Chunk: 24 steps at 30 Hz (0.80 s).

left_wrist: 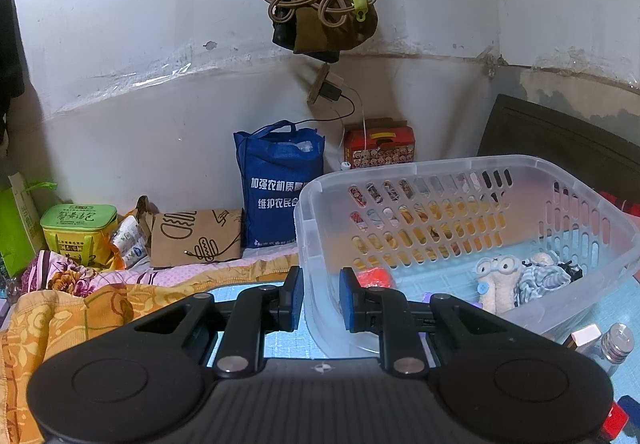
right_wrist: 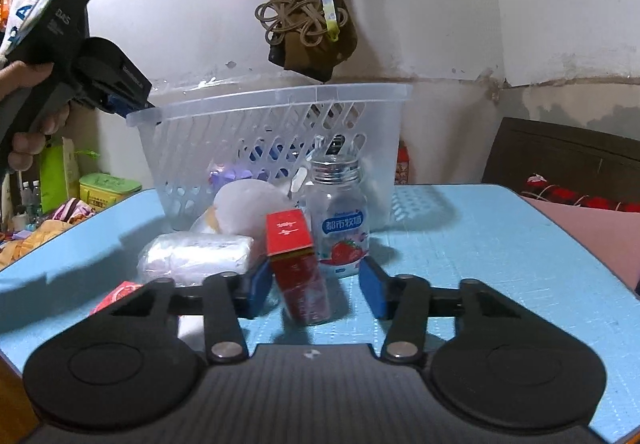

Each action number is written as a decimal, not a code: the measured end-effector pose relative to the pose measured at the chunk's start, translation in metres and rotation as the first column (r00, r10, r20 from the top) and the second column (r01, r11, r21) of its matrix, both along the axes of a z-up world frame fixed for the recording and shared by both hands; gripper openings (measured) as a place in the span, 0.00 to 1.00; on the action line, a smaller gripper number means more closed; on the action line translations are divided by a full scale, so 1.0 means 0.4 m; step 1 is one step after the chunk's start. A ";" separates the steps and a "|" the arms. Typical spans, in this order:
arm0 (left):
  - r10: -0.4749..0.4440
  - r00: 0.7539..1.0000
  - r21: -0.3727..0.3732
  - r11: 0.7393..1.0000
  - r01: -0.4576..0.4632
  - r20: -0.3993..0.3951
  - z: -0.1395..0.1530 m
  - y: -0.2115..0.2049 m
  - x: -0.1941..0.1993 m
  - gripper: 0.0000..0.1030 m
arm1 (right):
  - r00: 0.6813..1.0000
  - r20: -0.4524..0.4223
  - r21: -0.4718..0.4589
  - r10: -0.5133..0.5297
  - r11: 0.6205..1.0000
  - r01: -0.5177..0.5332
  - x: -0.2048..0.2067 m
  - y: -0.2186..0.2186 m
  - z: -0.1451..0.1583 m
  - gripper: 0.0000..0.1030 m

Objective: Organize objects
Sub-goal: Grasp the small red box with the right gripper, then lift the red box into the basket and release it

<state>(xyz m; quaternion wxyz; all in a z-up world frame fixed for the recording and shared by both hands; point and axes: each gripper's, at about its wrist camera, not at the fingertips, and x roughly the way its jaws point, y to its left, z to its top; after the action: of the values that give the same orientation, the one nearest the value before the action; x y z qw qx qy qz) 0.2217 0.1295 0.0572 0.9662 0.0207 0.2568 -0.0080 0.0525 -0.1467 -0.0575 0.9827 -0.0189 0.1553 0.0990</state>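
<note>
A clear plastic basket (left_wrist: pixel 472 164) stands on the blue table; it also shows in the right wrist view (right_wrist: pixel 276 96). Inside lie a plush toy (left_wrist: pixel 498 282), a striped cloth (left_wrist: pixel 544 278) and a red item (left_wrist: pixel 374 278). My left gripper (left_wrist: pixel 321 298) straddles the basket's near corner wall, jaws narrowly apart; whether they press the wall I cannot tell. My right gripper (right_wrist: pixel 314 290) is open around a tilted red box (right_wrist: pixel 298 264), pads apart from it. Behind the box stand a strawberry milk bottle (right_wrist: pixel 340 216), a white plush (right_wrist: pixel 248 208) and a wrapped white packet (right_wrist: pixel 196 254).
A blue tote bag (left_wrist: pixel 278 184), a brown paper bag (left_wrist: pixel 196 238), a green box (left_wrist: pixel 78 232) and patterned bedding (left_wrist: pixel 80 308) lie left of the table. A small bottle (left_wrist: pixel 618 344) and a pink box (left_wrist: pixel 586 336) sit by the basket. Rope and bags (right_wrist: pixel 304 16) hang on the wall.
</note>
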 end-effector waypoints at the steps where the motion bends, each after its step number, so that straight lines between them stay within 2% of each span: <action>1: 0.000 1.000 0.000 1.000 0.000 0.000 0.000 0.000 0.000 0.23 | 1.000 0.001 -0.002 0.001 1.000 -0.001 0.002 0.001 -0.001 0.40; 3: 0.001 1.000 0.001 1.000 -0.001 0.000 0.000 0.000 0.000 0.23 | 1.000 -0.012 -0.007 0.009 1.000 -0.010 0.010 0.002 -0.006 0.34; 7: 0.000 1.000 -0.002 1.000 0.000 0.000 0.000 0.000 0.001 0.23 | 1.000 0.012 -0.012 -0.011 1.000 0.011 0.000 0.006 -0.007 0.32; 12: 0.001 1.000 -0.010 1.000 -0.001 -0.002 0.002 0.001 0.004 0.23 | 0.999 0.039 0.037 -0.029 0.999 0.028 -0.021 -0.010 0.004 0.32; 24: 0.001 1.000 -0.017 1.000 -0.001 -0.006 0.002 0.005 0.005 0.24 | 0.983 0.171 0.056 -0.066 0.997 0.057 -0.071 -0.018 0.091 0.32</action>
<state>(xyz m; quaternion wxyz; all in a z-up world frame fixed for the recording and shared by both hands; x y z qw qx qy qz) 0.2238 0.1316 0.0580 0.9655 0.0125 0.2598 -0.0098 0.0241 -0.1538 -0.0210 0.9952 0.0026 0.0677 0.0706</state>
